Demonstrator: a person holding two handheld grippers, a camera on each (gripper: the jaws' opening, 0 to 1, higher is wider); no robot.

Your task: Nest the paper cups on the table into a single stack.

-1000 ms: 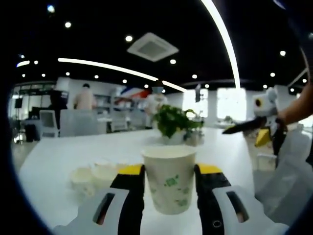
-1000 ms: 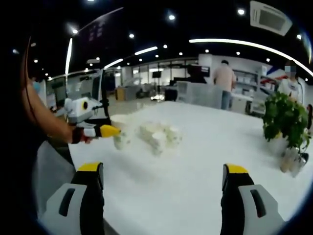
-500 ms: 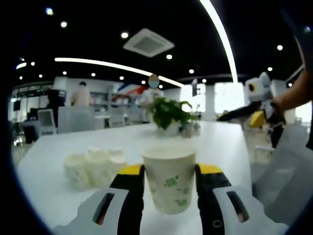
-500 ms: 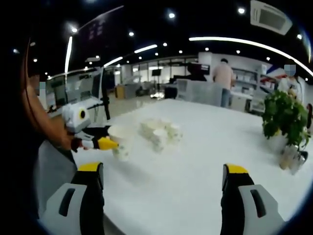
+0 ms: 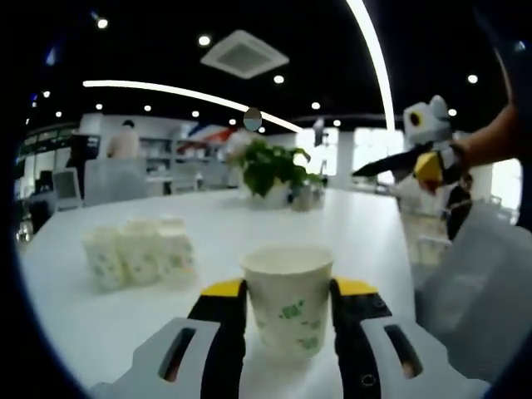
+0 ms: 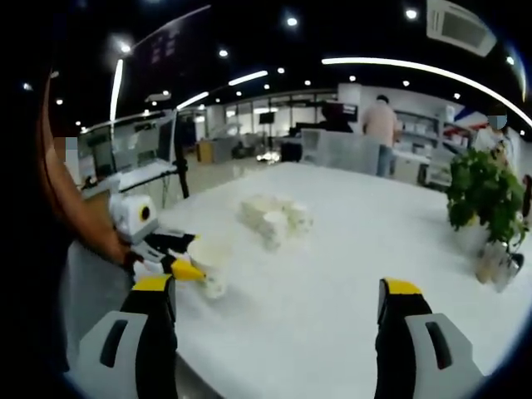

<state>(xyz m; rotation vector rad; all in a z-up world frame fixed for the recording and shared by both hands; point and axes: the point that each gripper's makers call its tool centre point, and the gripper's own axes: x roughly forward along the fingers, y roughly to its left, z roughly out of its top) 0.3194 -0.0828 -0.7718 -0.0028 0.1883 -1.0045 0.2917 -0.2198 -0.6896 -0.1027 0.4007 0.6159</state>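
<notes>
Left gripper [image 5: 289, 291] clamped on paper cup [image 5: 288, 311]: white, tapered, rolled rim, green print, upright between yellow-tipped jaws, low over surface [image 5: 357, 229]. Surface white, smooth, matte. Cluster of cups [image 5: 140, 253] same print, upright, well apart to its left. Potted plant [image 5: 268, 169] leafy, at far edge.

Right gripper [image 6: 278, 320] jaws spread wide, nothing between. Right gripper view adds left gripper side-on with held cup near surface edge, cluster beyond.
</notes>
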